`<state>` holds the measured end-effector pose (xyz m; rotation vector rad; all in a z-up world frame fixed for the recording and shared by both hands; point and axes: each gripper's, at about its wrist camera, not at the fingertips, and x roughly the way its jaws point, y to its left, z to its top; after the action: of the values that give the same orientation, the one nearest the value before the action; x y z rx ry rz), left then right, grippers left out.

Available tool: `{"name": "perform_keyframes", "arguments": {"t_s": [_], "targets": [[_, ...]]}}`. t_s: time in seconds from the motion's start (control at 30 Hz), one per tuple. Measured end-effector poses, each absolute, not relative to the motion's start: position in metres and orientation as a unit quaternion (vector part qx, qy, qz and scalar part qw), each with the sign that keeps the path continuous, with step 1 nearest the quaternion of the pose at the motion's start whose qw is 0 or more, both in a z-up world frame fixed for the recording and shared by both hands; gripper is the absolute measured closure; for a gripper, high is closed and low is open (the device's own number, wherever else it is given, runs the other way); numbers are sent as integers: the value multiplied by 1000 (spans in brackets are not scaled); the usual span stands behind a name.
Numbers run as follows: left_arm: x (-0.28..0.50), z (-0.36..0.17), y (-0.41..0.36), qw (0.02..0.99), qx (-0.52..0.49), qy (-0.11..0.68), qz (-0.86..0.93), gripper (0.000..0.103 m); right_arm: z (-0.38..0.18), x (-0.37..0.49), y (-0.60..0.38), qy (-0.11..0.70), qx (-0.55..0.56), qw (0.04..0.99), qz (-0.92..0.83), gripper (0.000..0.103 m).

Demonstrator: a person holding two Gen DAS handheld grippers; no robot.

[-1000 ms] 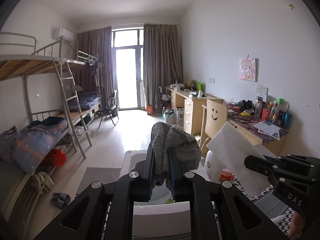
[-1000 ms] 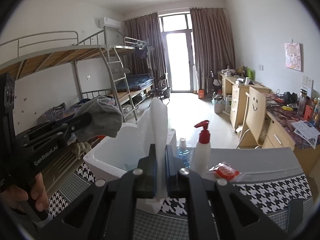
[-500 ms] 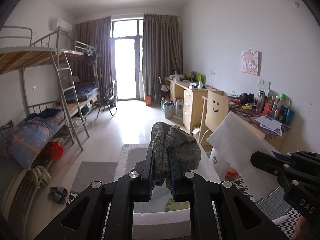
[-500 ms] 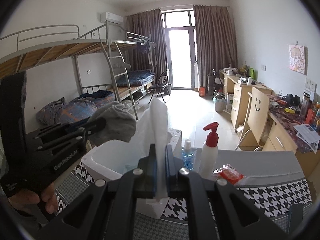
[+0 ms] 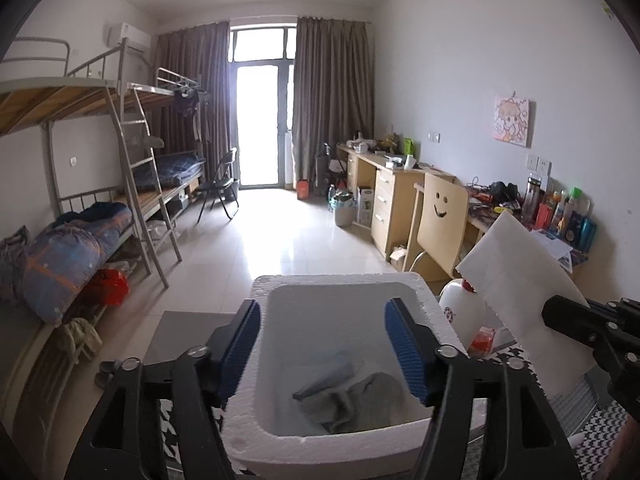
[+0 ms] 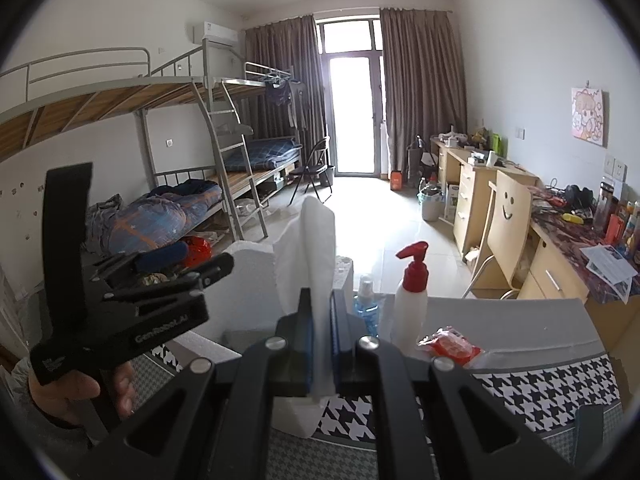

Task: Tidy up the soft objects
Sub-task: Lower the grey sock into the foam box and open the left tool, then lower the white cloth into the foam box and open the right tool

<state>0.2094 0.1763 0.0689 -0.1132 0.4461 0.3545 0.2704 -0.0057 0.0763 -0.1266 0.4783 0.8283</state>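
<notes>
Dorm room with bunk beds (image 5: 100,184) upper left; low centre, the foam box (image 5: 336,364) already holds the grey cloth (image 5: 352,400). Above it the left gripper (image 5: 322,344), jaws just opened, hangs empty. At the right edge, the right gripper (image 6: 320,344) clamps the white foam lid (image 6: 316,264) upright; closing the box likely remains.

left wrist: above foam box (image 5: 340,446), facing window | right wrist: beside it | shared: box, room

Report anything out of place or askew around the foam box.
The white foam lid is off the foam box, held upright in the shut right gripper. The grey cloth lies crumpled inside, beneath the open left gripper.
</notes>
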Motion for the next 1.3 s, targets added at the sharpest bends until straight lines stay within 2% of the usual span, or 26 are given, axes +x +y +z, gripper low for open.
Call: {"name": "perform_keyframes", "arguments": {"t_s": [0.03,0.17,0.23,0.43,1.3], "targets": [[207,70,178,958,-57,216,180,25,76,270,-5,230,-61,885,399,93],[200,74,180,958,-60,205,189,14,78,269,0,230,-63,883,403,93],[197,76,181,959,-61,198,194,5,78,269,3,230,-65,882,405,93],[188,77,190,956,-66,191,214,1,78,270,14,228,-71,878,415,93],[159,68,208,950,-67,192,236,1,61,289,62,268,-91,858,429,93]]}}
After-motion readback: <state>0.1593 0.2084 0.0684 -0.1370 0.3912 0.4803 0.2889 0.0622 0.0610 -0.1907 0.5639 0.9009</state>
